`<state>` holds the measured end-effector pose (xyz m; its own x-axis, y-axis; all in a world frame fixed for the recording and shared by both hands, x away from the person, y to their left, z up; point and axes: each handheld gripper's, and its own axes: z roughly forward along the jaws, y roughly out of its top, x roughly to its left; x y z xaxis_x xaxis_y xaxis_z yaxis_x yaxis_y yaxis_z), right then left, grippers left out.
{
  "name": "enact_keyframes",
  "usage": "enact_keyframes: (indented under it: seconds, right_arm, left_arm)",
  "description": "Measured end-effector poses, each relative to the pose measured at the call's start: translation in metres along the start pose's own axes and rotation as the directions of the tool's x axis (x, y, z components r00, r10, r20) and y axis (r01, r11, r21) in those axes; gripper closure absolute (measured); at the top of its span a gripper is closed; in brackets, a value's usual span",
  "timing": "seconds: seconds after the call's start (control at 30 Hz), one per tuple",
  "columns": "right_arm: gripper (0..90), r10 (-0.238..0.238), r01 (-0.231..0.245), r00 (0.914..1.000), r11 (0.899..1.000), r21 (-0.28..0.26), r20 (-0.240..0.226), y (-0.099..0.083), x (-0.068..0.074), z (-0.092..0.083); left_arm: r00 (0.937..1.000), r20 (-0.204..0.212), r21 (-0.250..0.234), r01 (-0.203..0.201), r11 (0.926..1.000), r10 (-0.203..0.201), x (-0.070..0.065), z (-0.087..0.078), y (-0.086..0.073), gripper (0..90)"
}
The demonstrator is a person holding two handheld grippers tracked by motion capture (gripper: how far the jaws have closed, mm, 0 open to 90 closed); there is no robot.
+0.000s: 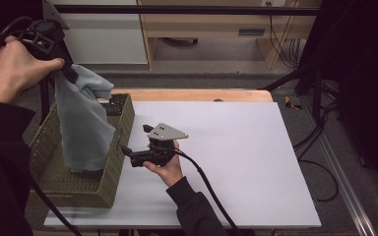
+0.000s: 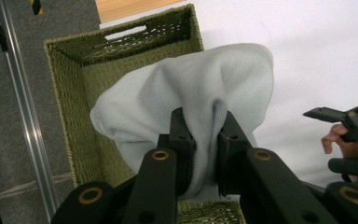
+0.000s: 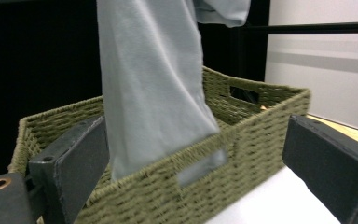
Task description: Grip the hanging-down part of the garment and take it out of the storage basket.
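High view: the left gripper [image 1: 70, 73] is raised above the far left of the worktop [image 1: 236, 162], clenched on a bunched fold of a pale grey cloth [image 1: 81, 125]. The cloth hangs straight down, its lower end inside the green woven basket [image 1: 115, 162] at the worktop's left edge. The right gripper [image 1: 125, 150] sits low just right of the basket, pointing at its side wall, jaws spread wide with nothing between them.
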<state>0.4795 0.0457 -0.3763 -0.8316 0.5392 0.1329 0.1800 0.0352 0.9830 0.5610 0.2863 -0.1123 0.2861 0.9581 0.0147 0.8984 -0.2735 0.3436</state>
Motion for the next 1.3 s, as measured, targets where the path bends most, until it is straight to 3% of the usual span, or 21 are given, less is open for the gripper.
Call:
enact_keyframes:
  seconds: [0.17, 0.33, 1.0, 1.2, 1.27, 1.3]
  right_arm:
    - [7.0, -0.003, 0.004, 0.9999, 1.000, 0.018, -0.011, 0.001, 0.006, 0.015]
    - [9.4, -0.044, 0.044, 0.9990, 0.999, 0.029, -0.011, 0.003, 0.015, 0.028]
    - [13.0, -0.040, 0.044, 0.9983, 0.996, 0.077, -0.043, 0.000, 0.026, 0.076]
    - [24.8, -0.021, 0.024, 0.9992, 0.994, 0.105, -0.034, -0.003, 0.028, 0.087]
    - [38.1, -0.022, 0.025, 0.9993, 0.994, 0.106, -0.031, -0.005, 0.031, 0.091]
    - [38.1, -0.022, 0.025, 0.9993, 0.994, 0.106, -0.031, -0.005, 0.031, 0.091]
  left_arm:
    - [1.0000, 0.002, 0.001, -0.001, 1.0000, 0.001, -0.001, -0.001, 0.000, 79.0]
    - [1.0000, -0.001, 0.004, -0.008, 1.0000, 0.008, -0.003, -0.002, 0.001, 79.0]
    - [1.0000, 0.003, 0.002, -0.006, 1.0000, 0.006, 0.001, -0.005, -0.001, 79.0]
    - [0.9999, 0.002, -0.003, -0.011, 0.9999, 0.011, 0.002, -0.007, -0.002, 79.0]
    - [0.9999, 0.002, 0.002, -0.010, 0.9999, 0.010, 0.002, -0.006, -0.002, 79.0]
    - [0.9999, 0.002, 0.002, -0.010, 0.9999, 0.010, 0.002, -0.006, -0.002, 79.0]
